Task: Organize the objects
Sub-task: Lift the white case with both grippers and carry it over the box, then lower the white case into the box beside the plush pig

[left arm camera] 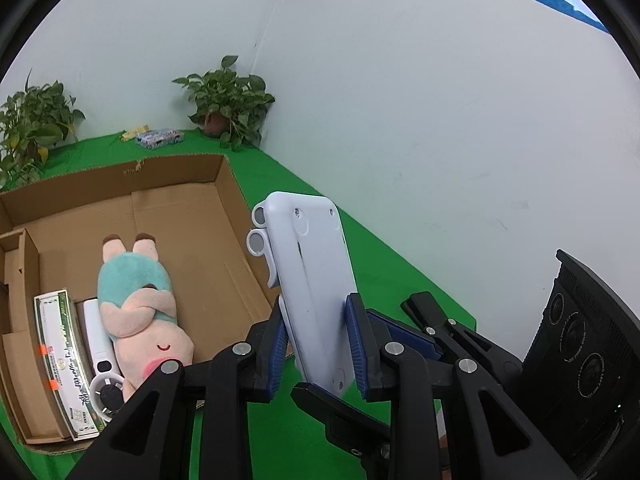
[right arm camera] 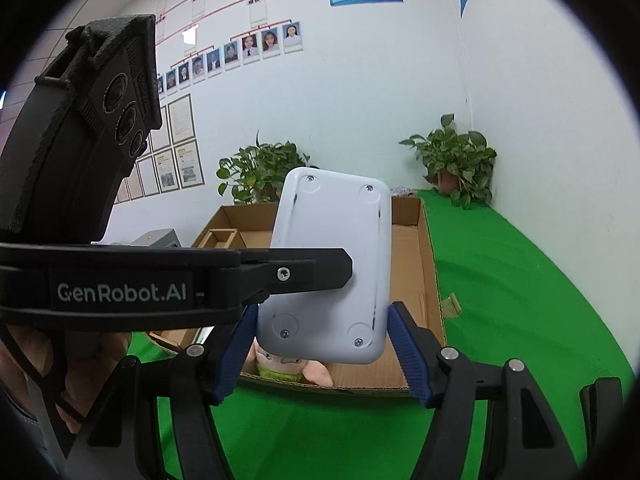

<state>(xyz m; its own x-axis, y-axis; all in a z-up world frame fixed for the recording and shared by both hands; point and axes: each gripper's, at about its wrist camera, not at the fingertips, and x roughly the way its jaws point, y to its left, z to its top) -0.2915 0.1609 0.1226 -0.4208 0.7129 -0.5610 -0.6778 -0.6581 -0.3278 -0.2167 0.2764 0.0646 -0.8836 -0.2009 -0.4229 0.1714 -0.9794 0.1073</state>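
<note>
A white plastic device (left arm camera: 310, 276) with screws on its back is held upright above the green table, beside the cardboard box (left arm camera: 236, 216). My left gripper (left arm camera: 318, 344) is shut on its lower part. In the right wrist view the same device (right arm camera: 340, 240) stands between my right gripper's (right arm camera: 320, 344) blue pads, which are spread around its lower end; the left gripper's black finger (right arm camera: 304, 272) crosses its face. The box holds a plush pig (left arm camera: 140, 308), a green-white carton (left arm camera: 60, 360) and a small white fan (left arm camera: 100, 360).
Two potted plants (left arm camera: 228, 100) (left arm camera: 32, 128) stand at the back of the green table (left arm camera: 400, 280), with a small colourful packet (left arm camera: 158, 138) between them. A white wall runs along the right. A cardboard divider (right arm camera: 220, 236) sits in the box's far corner.
</note>
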